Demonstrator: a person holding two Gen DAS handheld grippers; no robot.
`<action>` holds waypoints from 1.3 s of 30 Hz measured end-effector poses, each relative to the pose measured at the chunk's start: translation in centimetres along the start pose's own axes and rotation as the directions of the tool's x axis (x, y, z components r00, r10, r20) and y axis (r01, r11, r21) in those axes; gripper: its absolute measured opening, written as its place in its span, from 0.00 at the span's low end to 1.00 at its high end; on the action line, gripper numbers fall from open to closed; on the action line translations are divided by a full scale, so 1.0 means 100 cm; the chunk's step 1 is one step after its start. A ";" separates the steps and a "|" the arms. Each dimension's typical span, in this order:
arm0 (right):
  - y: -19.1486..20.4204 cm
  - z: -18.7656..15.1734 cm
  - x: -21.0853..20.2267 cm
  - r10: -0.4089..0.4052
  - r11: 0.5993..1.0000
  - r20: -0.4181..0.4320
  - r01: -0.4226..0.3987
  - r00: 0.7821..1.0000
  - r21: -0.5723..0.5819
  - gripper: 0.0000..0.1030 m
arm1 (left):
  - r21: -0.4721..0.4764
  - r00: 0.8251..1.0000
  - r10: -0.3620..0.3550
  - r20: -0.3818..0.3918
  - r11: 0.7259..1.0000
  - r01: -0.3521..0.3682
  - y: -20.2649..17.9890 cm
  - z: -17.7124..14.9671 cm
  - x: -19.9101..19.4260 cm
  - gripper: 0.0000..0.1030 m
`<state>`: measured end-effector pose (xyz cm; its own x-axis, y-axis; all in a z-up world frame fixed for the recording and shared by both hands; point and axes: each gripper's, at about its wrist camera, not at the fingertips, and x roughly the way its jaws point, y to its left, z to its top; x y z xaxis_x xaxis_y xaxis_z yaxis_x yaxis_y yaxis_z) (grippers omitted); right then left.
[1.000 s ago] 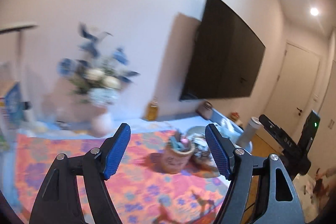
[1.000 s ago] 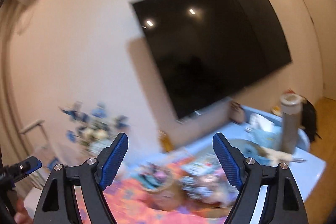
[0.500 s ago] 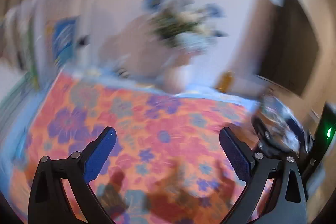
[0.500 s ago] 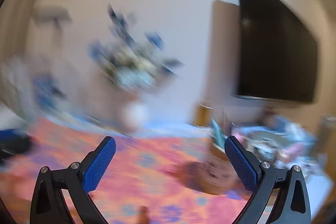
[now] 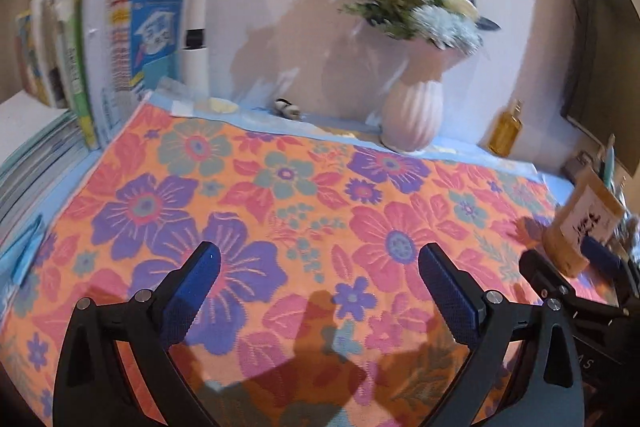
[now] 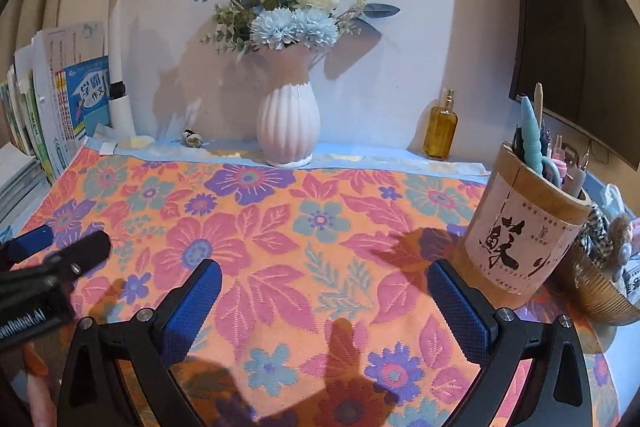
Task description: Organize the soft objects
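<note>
An orange floral cloth with pink and purple flowers lies flat over the table. My left gripper hovers low over the cloth's near part, open, with nothing between its blue pads. My right gripper hangs over the same cloth further right, also open and empty. In the right wrist view the left gripper's fingertips poke in at the left edge. In the left wrist view the right gripper's black frame shows at the right. A golden bowl of small fabric items sits at the far right.
A white ribbed vase of blue and white flowers stands at the cloth's back edge. An amber bottle stands to its right, and a bamboo pen holder beside my right gripper. Books and a lamp stem stand at left. A dark screen hangs on the wall.
Both views have swung down from the wall and dark screen onto the floral cloth. Both grippers came lower over it, and their jaws stand wider than a second ago.
</note>
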<state>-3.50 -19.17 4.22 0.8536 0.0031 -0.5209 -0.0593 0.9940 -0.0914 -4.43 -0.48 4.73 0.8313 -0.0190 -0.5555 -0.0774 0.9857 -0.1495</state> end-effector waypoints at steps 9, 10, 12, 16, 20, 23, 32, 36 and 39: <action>-0.010 -0.001 0.007 0.026 0.998 -0.047 -0.023 0.999 0.059 1.00 | 0.054 0.996 0.079 -0.033 0.996 -0.077 -0.011 -0.006 0.009 0.97; -0.010 -0.001 0.009 0.033 0.998 -0.056 -0.030 0.998 0.062 1.00 | 0.059 0.996 0.081 -0.036 0.995 -0.078 -0.011 -0.006 0.010 0.97; -0.011 -0.001 0.012 0.043 0.997 -0.068 -0.039 0.997 0.067 1.00 | 0.068 0.996 0.086 -0.030 0.994 -0.084 -0.013 -0.006 0.009 0.97; -0.013 -0.001 0.013 0.053 0.996 -0.071 -0.047 0.996 0.076 1.00 | 0.079 0.995 0.091 -0.027 0.993 -0.089 -0.013 -0.006 0.008 0.98; -0.010 -0.001 0.013 0.054 0.997 -0.075 -0.049 0.996 0.064 1.00 | 0.079 0.995 0.093 -0.025 0.993 -0.091 -0.013 -0.006 0.008 0.98; -0.007 -0.001 0.013 0.045 0.998 -0.077 -0.041 0.996 0.049 1.00 | 0.078 0.996 0.091 -0.024 0.993 -0.089 -0.013 -0.006 0.007 0.98; -0.005 -0.001 0.014 0.039 0.999 -0.080 -0.038 0.996 0.022 1.00 | 0.087 0.996 0.090 -0.017 0.992 -0.088 -0.015 -0.006 0.006 0.98; -0.004 -0.001 0.015 0.040 0.999 -0.082 -0.038 0.996 0.019 1.00 | 0.101 0.990 0.136 0.030 0.985 -0.138 -0.018 -0.007 0.000 0.98; -0.004 -0.001 0.015 0.040 0.999 -0.081 -0.039 0.996 0.017 1.00 | 0.123 0.987 0.150 0.049 0.980 -0.155 -0.023 -0.007 -0.002 0.98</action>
<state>-2.20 -19.60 3.39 0.8058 0.0345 -0.5911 -0.0842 0.9948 -0.0568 -4.82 -2.83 4.61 0.8363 0.1375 -0.5307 -0.1372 0.9897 0.0401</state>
